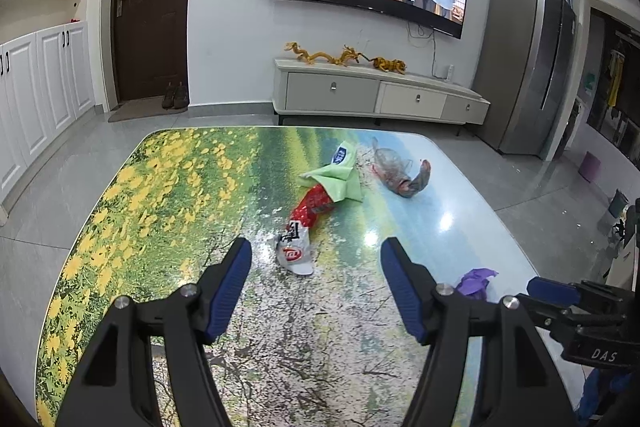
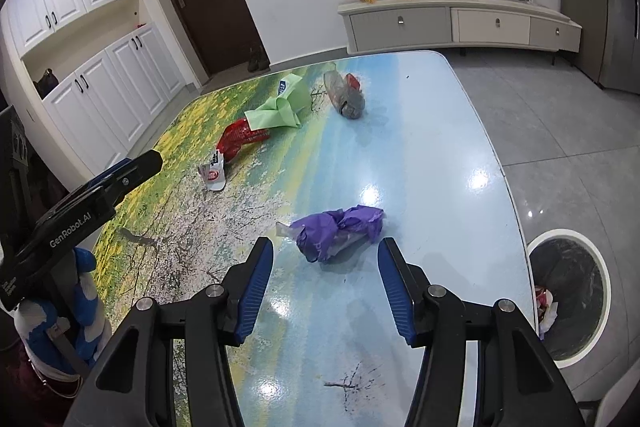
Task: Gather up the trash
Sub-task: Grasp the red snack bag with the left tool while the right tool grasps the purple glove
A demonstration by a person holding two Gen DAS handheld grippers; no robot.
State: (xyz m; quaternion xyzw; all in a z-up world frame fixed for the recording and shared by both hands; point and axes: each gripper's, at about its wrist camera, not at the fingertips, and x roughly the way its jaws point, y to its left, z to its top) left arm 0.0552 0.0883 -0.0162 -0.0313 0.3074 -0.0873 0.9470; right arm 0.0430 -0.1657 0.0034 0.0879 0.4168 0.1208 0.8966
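Right gripper [image 2: 325, 269], half open and empty, points at a purple wrapper [image 2: 338, 233] lying crosswise just ahead on the table [image 2: 440, 155]; the left gripper [image 1: 316, 267], also empty, is farther away

Glossy counter [image 2: 440, 155] printed with a landscape: yellow flowers left, pale blue right. On it: crumpled purple wrapper [image 2: 340, 233] near right; red-and-white snack bag [image 2: 234, 151] mid-left, its far end touching a light green packet [image 2: 282, 109]; grey crumpled bag [image 2: 346, 95] far, apart from the rest.
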